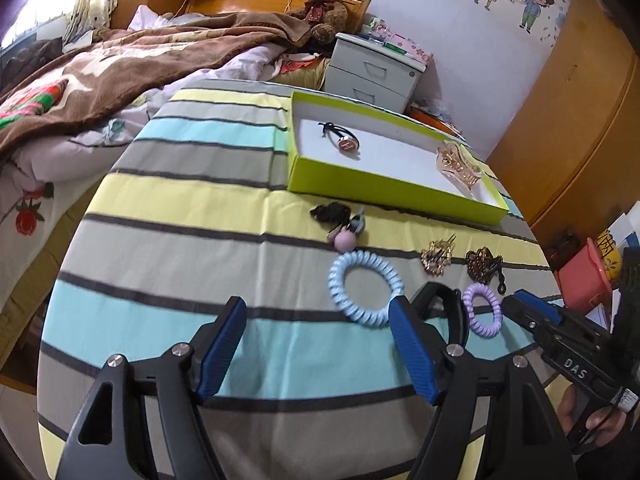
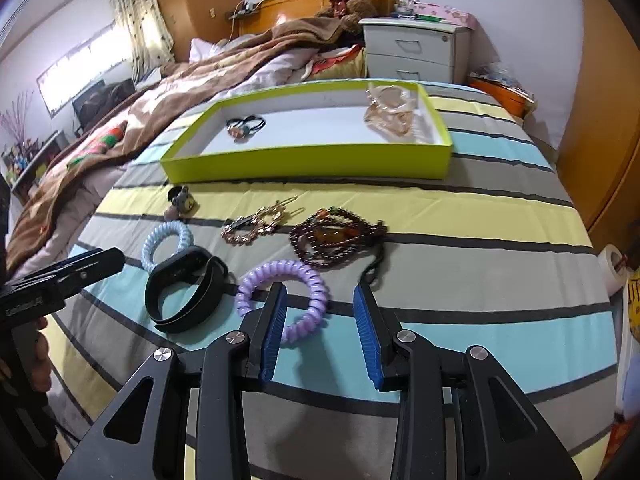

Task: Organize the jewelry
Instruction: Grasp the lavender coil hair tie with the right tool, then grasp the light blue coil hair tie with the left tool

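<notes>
striped yellow, grey and turquoise bedsheet (image 2: 460,216) carries a lime-green shallow cardboard box (image 2: 308,160) and loose jewelry. left gripper (image 1: 318,314) wide, empty, beside the pale blue spiral hair tie (image 1: 366,286). right gripper (image 2: 320,300) part-open, nothing clamped, over the purple spiral hair tie (image 2: 280,280).

The bed (image 2: 460,216), under a striped sheet, carries a lime-green tray (image 2: 304,160), a blue coil hair tie (image 2: 166,240), a purple coil hair tie (image 2: 280,296), a black wristband (image 2: 184,292), a beaded bracelet (image 2: 336,240), a gold hair clip (image 2: 256,224) and a brown blanket (image 2: 168,92)
</notes>
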{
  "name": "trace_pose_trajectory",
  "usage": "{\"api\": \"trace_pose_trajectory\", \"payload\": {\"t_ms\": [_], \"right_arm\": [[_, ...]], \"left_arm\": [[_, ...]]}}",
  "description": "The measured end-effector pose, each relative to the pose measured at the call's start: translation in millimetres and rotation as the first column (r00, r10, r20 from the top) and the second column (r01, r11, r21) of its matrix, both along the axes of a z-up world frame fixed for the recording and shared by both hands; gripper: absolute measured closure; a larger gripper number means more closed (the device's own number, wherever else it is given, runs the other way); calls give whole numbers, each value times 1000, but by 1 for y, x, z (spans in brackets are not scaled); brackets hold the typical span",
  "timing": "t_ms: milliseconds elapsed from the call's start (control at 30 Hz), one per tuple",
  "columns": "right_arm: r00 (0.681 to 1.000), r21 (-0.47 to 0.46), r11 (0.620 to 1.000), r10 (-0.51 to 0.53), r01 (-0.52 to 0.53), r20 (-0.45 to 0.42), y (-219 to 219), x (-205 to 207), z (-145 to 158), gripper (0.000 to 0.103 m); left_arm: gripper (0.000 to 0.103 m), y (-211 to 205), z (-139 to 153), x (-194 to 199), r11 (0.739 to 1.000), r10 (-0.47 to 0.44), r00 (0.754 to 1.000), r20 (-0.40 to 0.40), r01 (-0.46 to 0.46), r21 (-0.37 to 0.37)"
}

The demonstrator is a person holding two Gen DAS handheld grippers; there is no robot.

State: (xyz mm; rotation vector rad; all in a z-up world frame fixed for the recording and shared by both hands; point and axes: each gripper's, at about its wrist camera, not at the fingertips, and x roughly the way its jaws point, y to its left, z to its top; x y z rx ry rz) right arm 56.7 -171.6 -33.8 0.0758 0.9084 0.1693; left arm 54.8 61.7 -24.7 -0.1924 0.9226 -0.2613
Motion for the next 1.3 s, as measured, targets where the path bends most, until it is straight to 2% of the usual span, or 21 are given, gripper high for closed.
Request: {"api": "trace_pose_trajectory", "payload": {"t_ms": [367,533,600,1067,1167,1300], "right_arm": [[1000,-49,999,-13,13,-7,9,0,-5,67],[999,-91,995,-32,33,4,8,-1,-5,88],[999,-90,995,-35,35,5,5,-1,-5,92],[996,-51,996,-74,77,53,-19,-11,4,93],[995,-43,995,-83,86,60,-23,-12,6,93],[994,-38,995,-87,90,69,-27,-15,8,93]], "left_arm": [[28,18,-4,-8,999,33,999,-8,-33,-10],[28,19,-4,-8,999,33,999,-8,-33,-11],[28,18,-4,-7,999,35,999,-11,-35,-10],[28,-6,-4,16,999,4,1000,-30,-3,39],[28,-13,-2,18,999,-15,1000,-10,16,50],[34,-23,-5,26,994,-27,1000,-14,29,106]]}}
